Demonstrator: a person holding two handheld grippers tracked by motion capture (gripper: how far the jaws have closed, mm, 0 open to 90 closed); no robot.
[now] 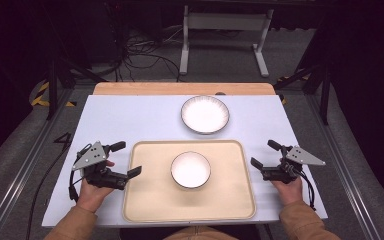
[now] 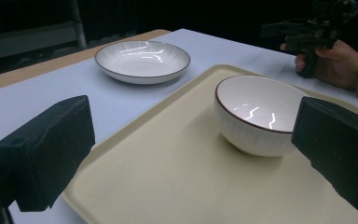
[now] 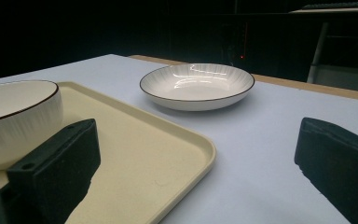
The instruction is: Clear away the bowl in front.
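Glossy ceramic bowl; matt, probably plastic tray.

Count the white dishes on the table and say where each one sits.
2. A deep bowl stands in the middle of the beige tray. A shallow plate sits on the table beyond the tray's far edge. Nothing seems hidden.

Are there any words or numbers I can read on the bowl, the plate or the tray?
None: there is no readable text.
The white ribbed bowl with a dark rim is plain.
The white ribbed shallow plate with a dark rim is plain.
The cream plastic tray carries no label or brand.
The pale blue table top has no writing or signs.
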